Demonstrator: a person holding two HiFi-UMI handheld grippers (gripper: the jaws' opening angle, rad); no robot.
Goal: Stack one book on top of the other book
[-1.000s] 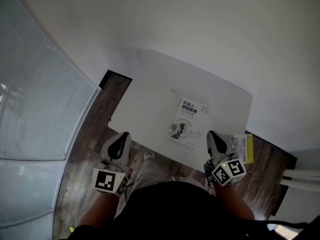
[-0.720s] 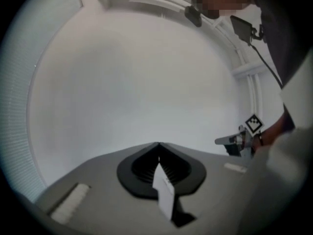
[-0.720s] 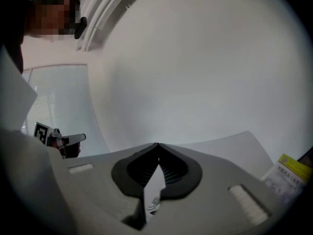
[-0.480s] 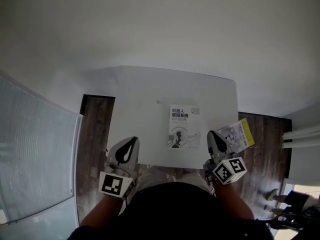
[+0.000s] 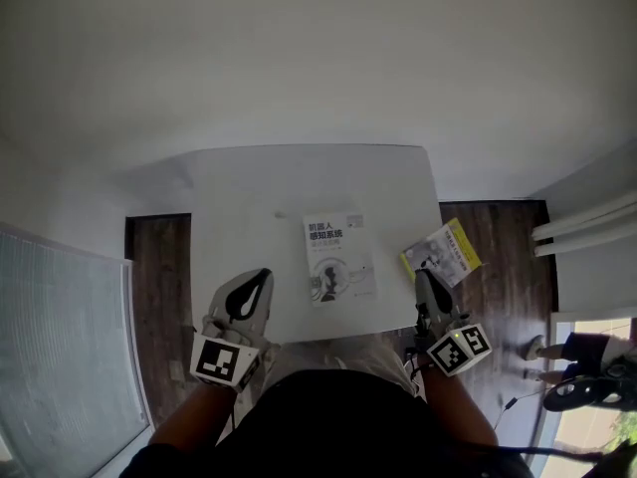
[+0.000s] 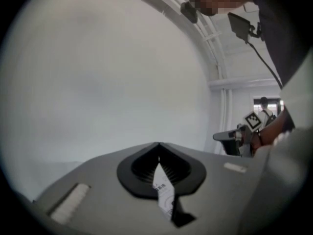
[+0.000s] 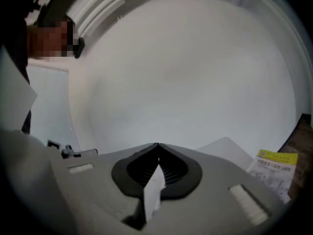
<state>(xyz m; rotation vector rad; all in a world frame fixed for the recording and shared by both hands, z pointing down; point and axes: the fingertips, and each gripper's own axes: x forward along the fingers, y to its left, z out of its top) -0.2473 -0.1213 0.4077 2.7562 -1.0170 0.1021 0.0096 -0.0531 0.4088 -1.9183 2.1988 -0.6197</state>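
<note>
On the white table [image 5: 249, 197] a white book [image 5: 338, 257] lies flat near the front edge. A second book with a yellow cover strip [image 5: 441, 252] rests at the table's right edge, partly over it; the right gripper view has it low at the right [image 7: 274, 168]. My left gripper [image 5: 261, 279] is shut and empty by the front edge, left of the white book. A sliver of that book [image 6: 164, 195] shows below its closed tips [image 6: 158, 156]. My right gripper [image 5: 424, 279] is shut and empty [image 7: 157, 156], just short of the yellow book.
Dark wooden floor [image 5: 498, 257] borders the table on both sides, with a pale wall beyond. A frosted glass partition [image 5: 60, 366] stands at the left. White pipes [image 5: 587, 229] and another person's feet [image 5: 587, 352] are at the far right.
The head view has swung round, so the table and both books now sit squarer and more to the left. Both grippers stayed shut near the front edge; the yellow book now lies ahead of the right one.
</note>
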